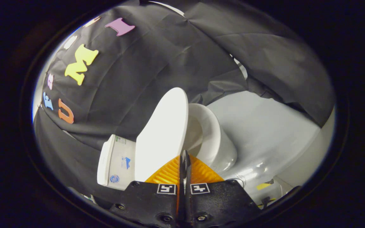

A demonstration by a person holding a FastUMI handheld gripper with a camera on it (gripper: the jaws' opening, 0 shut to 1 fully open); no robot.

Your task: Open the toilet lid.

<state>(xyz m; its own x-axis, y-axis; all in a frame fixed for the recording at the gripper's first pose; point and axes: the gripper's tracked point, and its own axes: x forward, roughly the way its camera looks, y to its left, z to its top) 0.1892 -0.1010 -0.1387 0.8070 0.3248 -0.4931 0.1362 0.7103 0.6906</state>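
Note:
The white toilet lid (162, 136) stands partly raised off the toilet bowl (214, 142), and a gap between them shows the bowl's inside. My gripper (184, 155) is at the lid's side edge. Its two fingers are pressed close together, with the thin rim of the lid running in between their tips. The white tank (116, 163) sits behind the lid, on the side away from the bowl.
Black cloth walls close in behind and beside the toilet. The pale grey floor (265, 133) spreads past the bowl. A yellow tape mark (264, 186) and thin cables lie on the floor near the fingers.

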